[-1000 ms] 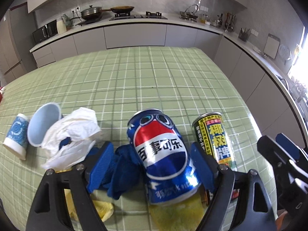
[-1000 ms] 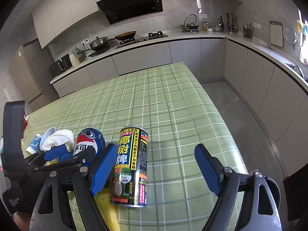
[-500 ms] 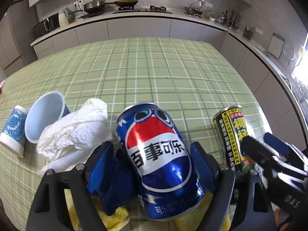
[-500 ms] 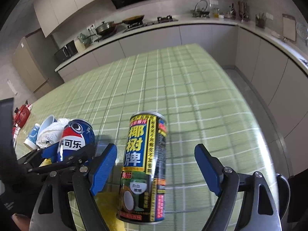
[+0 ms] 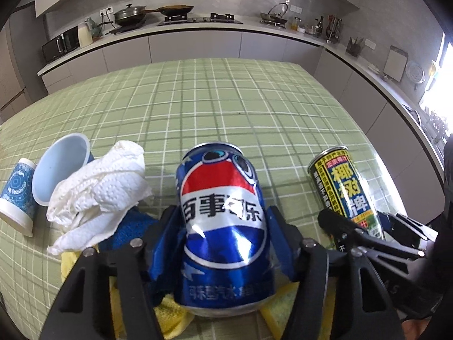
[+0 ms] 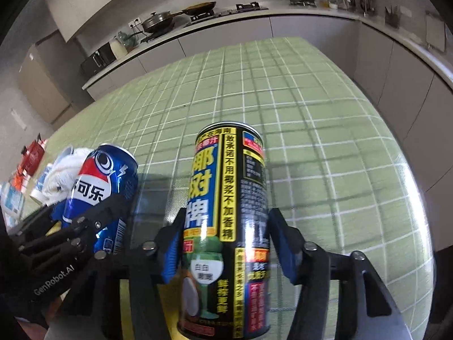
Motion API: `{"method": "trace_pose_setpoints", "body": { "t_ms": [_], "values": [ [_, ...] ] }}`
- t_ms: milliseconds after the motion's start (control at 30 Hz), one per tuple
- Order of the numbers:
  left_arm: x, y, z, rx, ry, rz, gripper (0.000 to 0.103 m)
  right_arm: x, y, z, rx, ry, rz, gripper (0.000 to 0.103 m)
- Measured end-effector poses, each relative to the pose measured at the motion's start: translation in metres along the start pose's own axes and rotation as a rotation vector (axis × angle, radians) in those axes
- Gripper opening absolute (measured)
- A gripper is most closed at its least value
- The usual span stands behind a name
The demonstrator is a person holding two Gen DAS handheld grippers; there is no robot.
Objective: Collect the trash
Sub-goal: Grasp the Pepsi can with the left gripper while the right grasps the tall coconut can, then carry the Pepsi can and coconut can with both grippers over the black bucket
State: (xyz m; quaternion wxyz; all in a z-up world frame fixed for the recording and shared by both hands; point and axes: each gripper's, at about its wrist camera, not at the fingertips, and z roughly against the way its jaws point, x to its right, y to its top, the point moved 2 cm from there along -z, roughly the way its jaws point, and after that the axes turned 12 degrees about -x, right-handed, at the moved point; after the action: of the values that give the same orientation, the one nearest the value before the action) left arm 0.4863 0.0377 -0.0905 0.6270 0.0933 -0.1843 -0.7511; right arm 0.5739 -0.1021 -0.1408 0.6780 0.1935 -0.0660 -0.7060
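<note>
Green checked tablecloth (image 5: 226,99); Pepsi can (image 5: 223,226), black-yellow 椰树牌 can (image 6: 226,226).

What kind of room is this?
A home kitchen, most likely: a gas hob with a frying pan on the long counter, a kettle and a microwave further along.

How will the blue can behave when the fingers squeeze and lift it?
The blue can already shows dents where the closing left gripper meets it, so it is probably thin, empty and light. Its glossy wall may slip. It stands upright on a yellow cloth, so it might tip.
</note>
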Motion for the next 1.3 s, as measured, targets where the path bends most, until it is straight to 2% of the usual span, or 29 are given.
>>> {"method": "trace_pose_setpoints", "body": {
  "t_ms": [233,400,700,933,1100,1300],
  "values": [
    [0.002,-0.005,0.003,0.004,-0.022,0.006,0.061,-0.002,-0.007,0.016,0.053,-0.019,0.016,0.055],
    [0.003,-0.009,0.016,0.038,-0.037,0.006,0.061,0.003,-0.011,0.038,0.101,-0.032,0.002,0.055],
    [0.025,-0.014,0.042,0.093,-0.05,-0.012,0.06,0.021,-0.025,0.079,0.17,-0.02,-0.021,0.055],
    [0.049,-0.025,0.057,0.138,-0.051,0.001,0.06,0.045,-0.048,0.107,0.206,-0.002,-0.005,0.055],
    [0.062,-0.035,0.064,0.152,-0.081,0.019,0.059,0.062,-0.061,0.12,0.219,0.004,0.005,0.055],
    [0.08,-0.041,0.072,0.161,-0.118,-0.019,0.059,0.082,-0.076,0.136,0.243,-0.002,-0.03,0.055]
  ]
}}
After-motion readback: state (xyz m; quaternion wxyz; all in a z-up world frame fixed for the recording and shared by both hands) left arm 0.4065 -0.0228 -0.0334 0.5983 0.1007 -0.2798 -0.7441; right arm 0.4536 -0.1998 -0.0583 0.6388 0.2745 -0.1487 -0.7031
